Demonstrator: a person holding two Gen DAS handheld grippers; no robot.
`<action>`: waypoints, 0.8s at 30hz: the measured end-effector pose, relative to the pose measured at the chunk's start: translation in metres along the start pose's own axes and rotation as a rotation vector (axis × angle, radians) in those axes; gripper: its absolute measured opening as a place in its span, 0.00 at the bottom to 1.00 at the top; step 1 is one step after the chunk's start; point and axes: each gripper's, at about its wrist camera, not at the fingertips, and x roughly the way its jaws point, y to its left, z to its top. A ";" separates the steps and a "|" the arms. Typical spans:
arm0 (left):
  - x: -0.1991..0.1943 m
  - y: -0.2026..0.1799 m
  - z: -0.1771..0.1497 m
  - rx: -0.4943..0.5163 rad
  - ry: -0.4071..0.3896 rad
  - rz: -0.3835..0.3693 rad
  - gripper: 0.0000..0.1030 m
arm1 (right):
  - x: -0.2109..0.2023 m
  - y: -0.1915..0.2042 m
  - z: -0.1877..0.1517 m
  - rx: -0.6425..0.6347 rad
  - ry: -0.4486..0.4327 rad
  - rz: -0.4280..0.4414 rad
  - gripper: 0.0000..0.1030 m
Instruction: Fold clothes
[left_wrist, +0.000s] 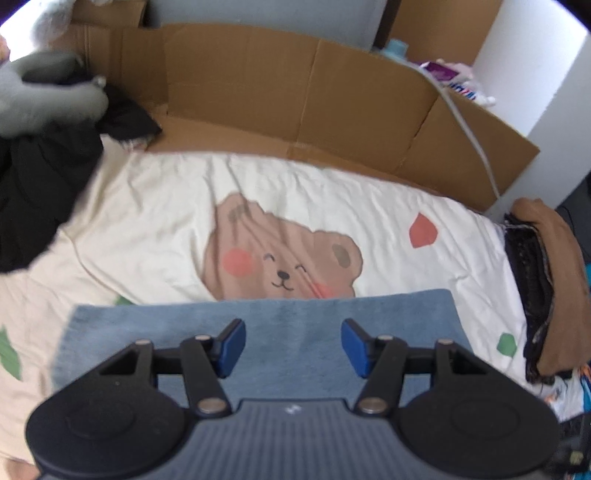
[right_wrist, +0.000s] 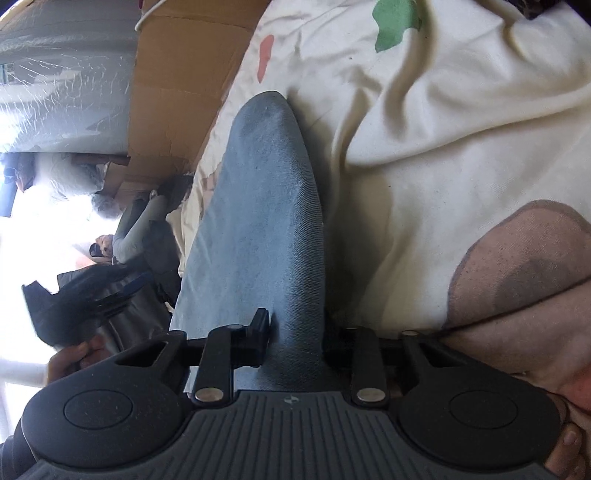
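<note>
Blue garment at the near edge of the bed

The blue garment looks soft and light; the right gripper is clamped on its edge, the left gripper spread apart above it.

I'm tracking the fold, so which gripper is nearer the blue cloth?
Right. The right gripper is clamped on the blue cloth; the left gripper hovers open above it, touching nothing.
</note>
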 end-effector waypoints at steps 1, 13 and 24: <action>0.010 0.000 -0.002 -0.016 0.008 0.011 0.43 | -0.001 0.000 0.000 0.000 -0.003 0.005 0.23; 0.078 0.008 -0.009 -0.126 0.050 0.057 0.19 | -0.004 0.005 0.001 -0.019 -0.018 0.006 0.23; 0.108 0.008 -0.004 -0.200 0.041 0.059 0.19 | 0.002 0.006 0.007 0.006 -0.033 -0.012 0.27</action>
